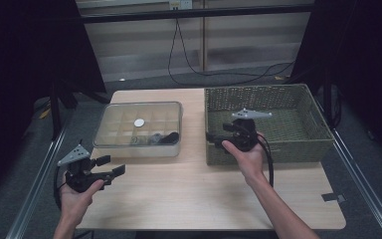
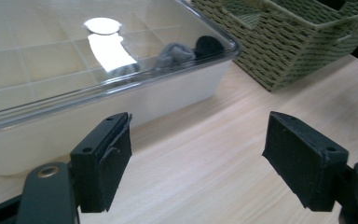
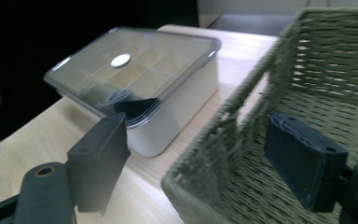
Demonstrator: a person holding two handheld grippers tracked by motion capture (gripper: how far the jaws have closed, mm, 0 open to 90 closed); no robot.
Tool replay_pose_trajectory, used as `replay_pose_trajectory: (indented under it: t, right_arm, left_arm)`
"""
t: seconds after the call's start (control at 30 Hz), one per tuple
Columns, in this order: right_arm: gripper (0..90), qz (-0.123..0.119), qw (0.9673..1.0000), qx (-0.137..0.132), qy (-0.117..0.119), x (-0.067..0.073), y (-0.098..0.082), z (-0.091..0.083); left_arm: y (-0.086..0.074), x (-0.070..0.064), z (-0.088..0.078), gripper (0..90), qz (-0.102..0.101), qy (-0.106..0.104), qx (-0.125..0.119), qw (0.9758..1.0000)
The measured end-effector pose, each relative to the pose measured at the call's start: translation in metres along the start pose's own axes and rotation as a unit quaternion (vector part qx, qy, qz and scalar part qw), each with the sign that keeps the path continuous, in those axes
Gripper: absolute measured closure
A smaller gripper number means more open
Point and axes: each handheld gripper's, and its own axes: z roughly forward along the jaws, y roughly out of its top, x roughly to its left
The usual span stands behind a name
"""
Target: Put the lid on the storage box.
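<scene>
High view showed the wooden table [image 1: 194,199] with a broad bare stretch along its near edge, from about 7 o'clock round to 5 o'clock, broken by nothing but the person's two forearms. At 8 o'clock the left gripper [image 1: 113,166] hung over the table's near left corner, close to that edge, its jaws spread wide with nothing between them, pointing toward 2 o'clock. In the left gripper view the same jaws stood well apart over bare wood, and the lidded plastic box [image 2: 98,84] lay just ahead of them, its near wall and rounded corner close to the left jaw but not touching it. A strip of open table ran between that box and the woven basket [image 2: 298,42] at 1 o'clock.

Farther in, at 3 o'clock of the table's middle, the right gripper [image 1: 213,139] sat at the basket's near left corner, jaws wide. The right gripper view had that corner of the rim rising between the two jaws, with no pad seen pressing on it.

The box, holding small dark items [image 1: 161,138] under its clear lid, stood at 10 o'clock, its far side short of the table's back edge. The basket's right wall nearly reached the table's right edge.
</scene>
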Motion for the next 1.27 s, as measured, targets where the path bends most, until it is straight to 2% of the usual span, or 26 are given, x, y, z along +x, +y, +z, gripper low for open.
replay_pose_trajectory:
  t: [0.03, 0.07, 0.13, 0.17, 0.2, 0.33, 0.47, 0.6, 0.8, 0.87, 0.97, 1.0, 1.17, 1.2, 1.27]
  right_arm:
    - [22.3, 0.003, 1.0000, -0.005, -0.003, -0.001, -0.002, -0.004]
    - [22.3, 0.004, 1.0000, -0.007, -0.001, -0.002, -0.005, -0.007]
    - [22.3, 0.006, 1.0000, -0.006, -0.003, -0.005, -0.012, -0.017]
    - [22.3, 0.005, 1.0000, -0.005, -0.006, -0.005, -0.014, -0.020]
    - [22.1, 0.007, 0.9999, -0.006, -0.008, -0.008, -0.020, -0.027]
    - [21.8, 0.008, 0.9999, 0.002, -0.011, -0.011, -0.033, -0.040]
    - [21.4, 0.010, 0.9998, 0.000, -0.015, -0.013, -0.042, -0.052]
    - [21.1, 0.011, 0.9996, 0.005, -0.024, -0.017, -0.059, -0.068]
    - [21.1, 0.017, 0.9993, 0.008, -0.032, -0.022, -0.079, -0.081]
    - [22.1, 0.023, 0.9988, 0.014, -0.040, -0.025, -0.091, -0.087]
    - [21.7, 0.017, 0.9985, 0.019, -0.048, -0.026, -0.099, -0.092]
    - [21.2, 0.033, 0.9983, 0.019, -0.043, -0.030, -0.105, -0.097]
    - [21.2, 0.042, 0.9978, 0.015, -0.050, -0.036, -0.115, -0.106]
    - [21.3, 0.048, 0.9972, 0.014, -0.055, -0.039, -0.118, -0.107]
    - [21.3, 0.053, 0.9970, 0.015, -0.055, -0.041, -0.118, -0.106]
  left_arm:
    - [-0.001, -0.004, 0.001, 22.3, -0.001, -0.004, 0.005, 1.0000]
    - [-0.002, -0.012, 0.003, 21.4, 0.009, -0.006, 0.013, 0.9999]
    - [-0.003, -0.021, 0.005, 20.8, 0.017, -0.023, 0.014, 0.9995]
    - [-0.004, -0.025, 0.006, 20.8, 0.021, -0.020, 0.015, 0.9995]
    - [-0.005, -0.032, 0.010, 20.6, 0.026, -0.029, 0.019, 0.9991]
    - [-0.009, -0.041, 0.019, 19.7, 0.028, -0.038, 0.021, 0.9986]
    - [-0.014, -0.046, 0.027, 19.0, 0.029, -0.043, 0.028, 0.9983]
    - [-0.016, -0.051, 0.037, 17.4, 0.030, -0.045, 0.031, 0.9981]
    - [-0.022, -0.054, 0.042, 16.8, 0.027, -0.048, 0.028, 0.9981]
    - [-0.028, -0.056, 0.043, 16.3, 0.017, -0.046, 0.023, 0.9985]
    - [-0.032, -0.057, 0.043, 15.9, 0.023, -0.047, 0.029, 0.9982]
    - [-0.036, -0.058, 0.043, 15.9, 0.025, -0.045, 0.025, 0.9984]
    - [-0.041, -0.059, 0.045, 15.9, 0.025, -0.038, 0.031, 0.9985]
    - [-0.043, -0.060, 0.046, 15.9, 0.028, -0.036, 0.041, 0.9981]
    - [-0.045, -0.062, 0.047, 15.9, 0.032, -0.036, 0.045, 0.9978]
